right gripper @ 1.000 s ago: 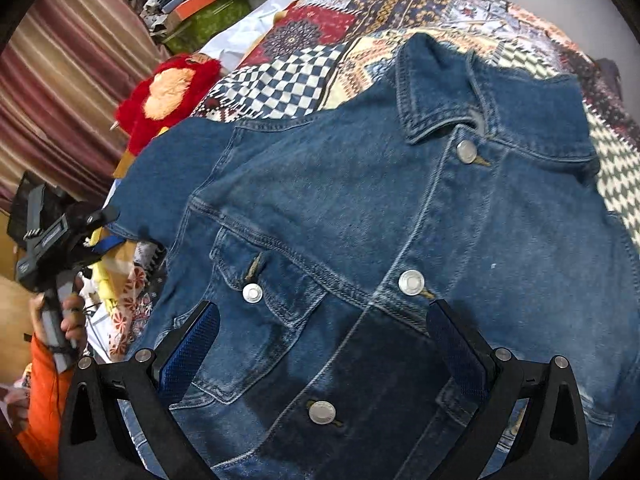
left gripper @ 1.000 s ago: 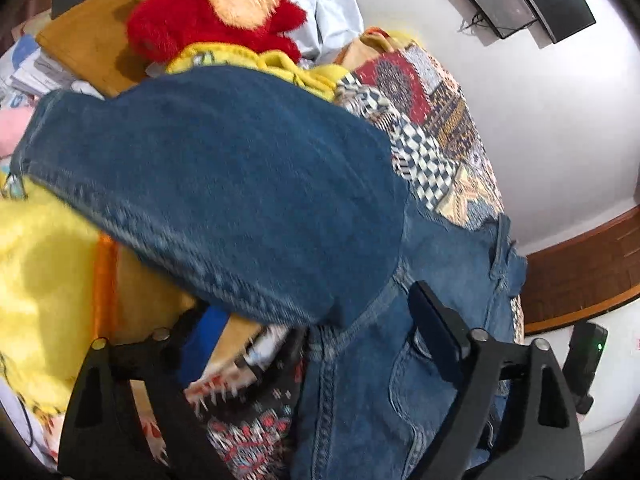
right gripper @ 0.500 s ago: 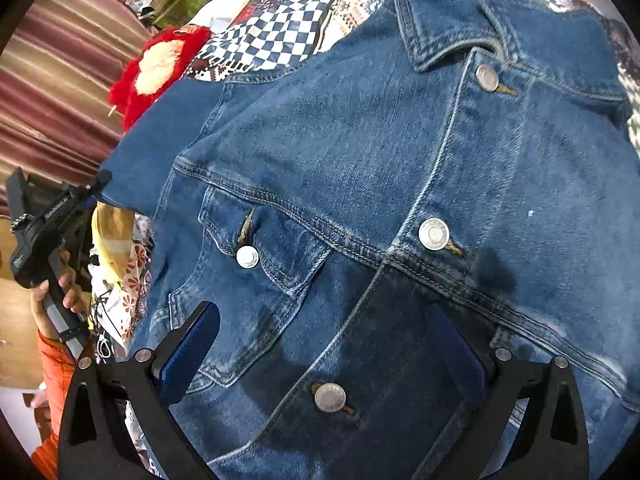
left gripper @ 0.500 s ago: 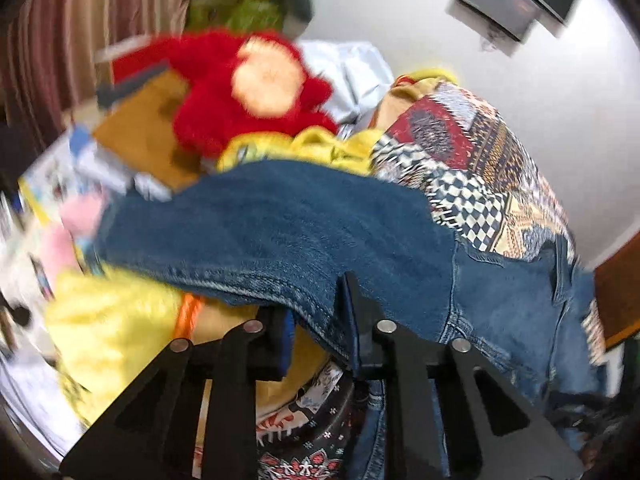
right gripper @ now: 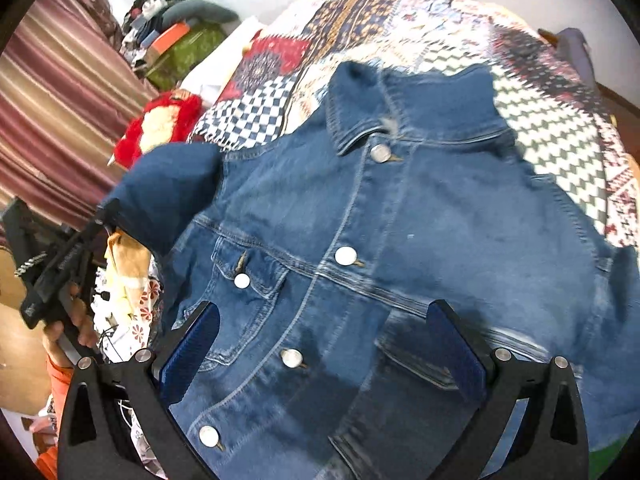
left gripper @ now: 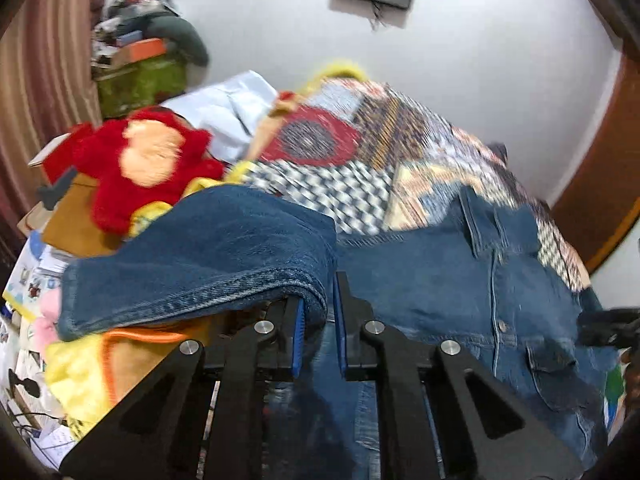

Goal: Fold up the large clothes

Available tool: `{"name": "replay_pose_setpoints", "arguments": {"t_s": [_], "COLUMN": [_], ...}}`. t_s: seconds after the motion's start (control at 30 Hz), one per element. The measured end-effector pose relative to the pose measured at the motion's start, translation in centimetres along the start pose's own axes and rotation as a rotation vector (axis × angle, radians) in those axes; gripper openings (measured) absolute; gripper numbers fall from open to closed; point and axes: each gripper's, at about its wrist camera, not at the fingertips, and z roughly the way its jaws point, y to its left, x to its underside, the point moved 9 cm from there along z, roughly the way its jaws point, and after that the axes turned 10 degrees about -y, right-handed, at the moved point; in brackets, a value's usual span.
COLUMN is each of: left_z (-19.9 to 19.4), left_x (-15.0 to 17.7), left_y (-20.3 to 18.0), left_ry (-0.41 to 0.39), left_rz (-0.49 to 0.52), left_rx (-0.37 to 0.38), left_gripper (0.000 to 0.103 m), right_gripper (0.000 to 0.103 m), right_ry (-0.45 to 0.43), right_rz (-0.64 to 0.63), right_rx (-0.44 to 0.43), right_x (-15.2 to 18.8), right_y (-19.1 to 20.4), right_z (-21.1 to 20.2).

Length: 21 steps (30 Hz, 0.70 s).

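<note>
**Left gripper clamps the jacket sleeve**

We see the denim jacket [right gripper: 400,240] lying front-up and buttoned on the patchwork bedspread [right gripper: 552,128]. Our left gripper [left gripper: 318,312] is clenched on the seam edge of its sleeve [left gripper: 208,256], lifted beside the red plush toy [left gripper: 140,160]. Our right gripper [right gripper: 320,344] hovers released above the jacket's lower front.

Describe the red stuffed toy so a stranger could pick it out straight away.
Start from the patchwork quilt with the denim jacket spread on it. Follow the jacket's sleeve, pinched in the left gripper, toward the striped curtain. Just beyond it lies the red stuffed toy: shaggy bright red fur around a pale peach patch, the only plush thing among flat fabrics and papers.
</note>
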Motion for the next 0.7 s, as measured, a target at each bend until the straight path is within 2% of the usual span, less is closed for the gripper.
{"name": "replay_pose_setpoints", "arguments": {"t_s": [0.13, 0.27, 0.4, 0.47, 0.53, 0.57, 0.6, 0.7], "left_z": [2.9, 5.1, 5.7, 5.0, 4.0, 3.5, 3.0, 2.3], "left_x": [3.2, 6.5, 7.7, 7.1, 6.2, 5.5, 4.7, 3.1], "left_y": [-2.2, -3.1, -2.7, -2.1, -1.0, -0.3, 0.6, 3.5], "left_ry": [0.114, 0.189, 0.238, 0.235, 0.216, 0.195, 0.168, 0.139], "left_rz": [-0.039, -0.034, -0.100, -0.140, -0.189, -0.216, -0.250, -0.340], "left_rx": [0.077, 0.076, 0.110, 0.130, 0.137, 0.142, 0.147, 0.157], "left_gripper": [0.012, 0.012, 0.012, 0.018, 0.044, 0.049, 0.053, 0.053], "right_gripper": [0.103, 0.103, 0.103, 0.103, 0.103, 0.103, 0.103, 0.103], "right_ry": [-0.029, -0.047, -0.057, -0.060, -0.059, -0.058, -0.056, -0.053], "right_rz": [0.019, 0.008, -0.004, -0.001, 0.010, 0.015, 0.021, 0.031], "right_rx": [-0.011, 0.002, 0.018, 0.017, 0.012, 0.010, 0.007, -0.001], "right_x": [0.4, 0.9, 1.2, 1.3, 1.4, 1.4, 1.5, 1.4], "right_y": [-0.7, -1.3, -1.9, -2.2, -2.4, -2.4, -2.4, -2.2], "right_z": [-2.1, -3.2, -3.8, -3.9, -3.8, -3.8, -3.6, -3.4]}}
